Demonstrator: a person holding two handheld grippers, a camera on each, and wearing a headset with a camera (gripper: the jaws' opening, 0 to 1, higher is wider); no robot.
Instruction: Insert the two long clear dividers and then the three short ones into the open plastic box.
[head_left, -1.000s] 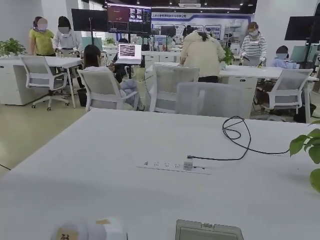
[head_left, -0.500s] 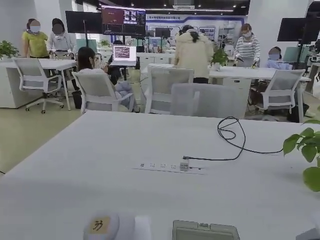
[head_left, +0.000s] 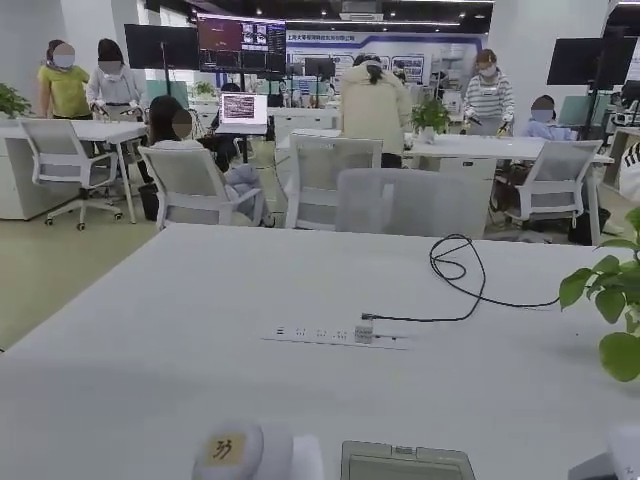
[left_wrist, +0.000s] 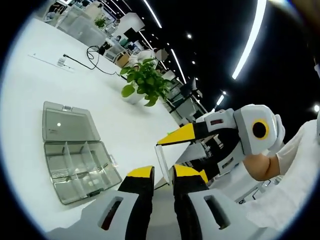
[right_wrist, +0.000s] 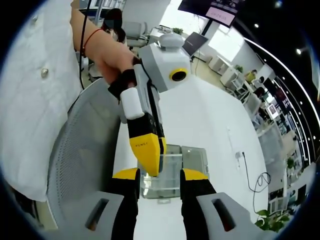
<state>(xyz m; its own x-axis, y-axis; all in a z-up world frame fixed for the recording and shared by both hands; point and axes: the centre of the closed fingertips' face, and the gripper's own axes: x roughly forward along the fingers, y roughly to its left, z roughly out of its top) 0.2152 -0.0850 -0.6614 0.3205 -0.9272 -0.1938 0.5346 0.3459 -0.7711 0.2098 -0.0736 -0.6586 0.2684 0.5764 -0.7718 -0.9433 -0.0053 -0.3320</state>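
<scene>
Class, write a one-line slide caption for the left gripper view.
Black-and-yellow left tongs and the right tongs meet at a clear plastic divider near the open clear plastic box.

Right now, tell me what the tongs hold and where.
A clear divider, pinched at one edge by the left tongs; the right tongs straddle it, grip uncertain.

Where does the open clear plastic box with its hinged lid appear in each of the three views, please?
Head view: the open clear plastic box sits at the bottom edge, near the middle, cut off.
Left gripper view: the box is at lower left, left of the jaws.
Right gripper view: the box is at centre, beyond the jaws, partly behind the left gripper.
Shared landmark: the green potted plant.
</scene>
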